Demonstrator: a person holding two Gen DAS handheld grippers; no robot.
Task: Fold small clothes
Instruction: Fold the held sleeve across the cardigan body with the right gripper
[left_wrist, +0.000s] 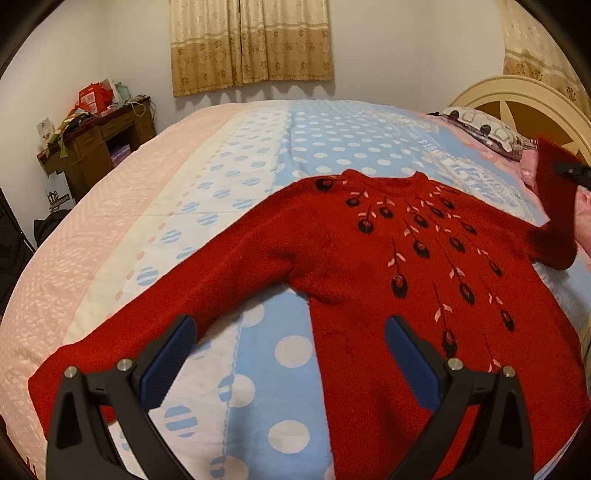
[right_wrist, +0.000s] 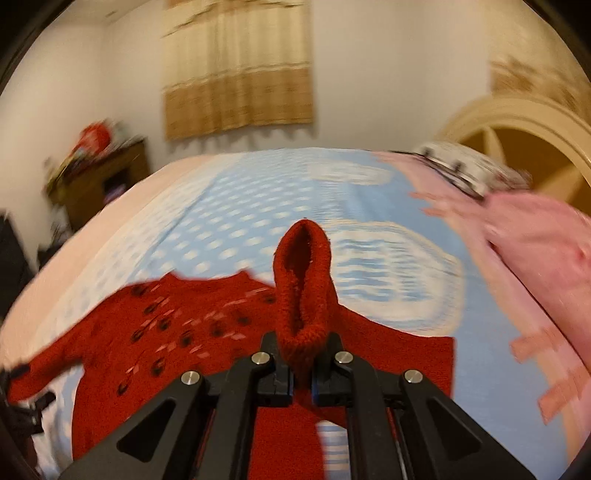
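- Blue, white and pink polka-dot bedspread (left_wrist: 288, 147) covers the whole bed and carries everything else; it fills most of both wrist views.
- Cream arched headboard (left_wrist: 517, 99) stands at the far right end of the bed, with a patterned pillow (left_wrist: 480, 129) lying just in front of it.
- Red knitted sweater (left_wrist: 369, 266) lies spread face-up on the bedspread, neckline toward the far side, hem toward the camera. Its front bears dark oval flowers on thin stems with small pale pink leaves, fanning down from the collar.
- One sleeve stretches flat across the dotted cloth toward the lower left in the left wrist view, its cuff lying beyond the left finger.
- The other sleeve (right_wrist: 306, 280) is lifted off the bed, its ribbed cuff standing upright with the opening showing.
- Pink garment (right_wrist: 539, 236) lies crumpled on the right side of the bed, apart from the sweater; blurred in the right wrist view.
- Dark wooden desk (left_wrist: 99, 144) stands against the far wall at left, piled with red boxes and bags.
- Right gripper (right_wrist: 303, 373) is clenched on the raised sleeve, fabric pinched between its black fingers.
- Left gripper (left_wrist: 291, 339) hovers released above the sweater's near edge, blue pads (left_wrist: 173, 354) wide apart, nothing between them.
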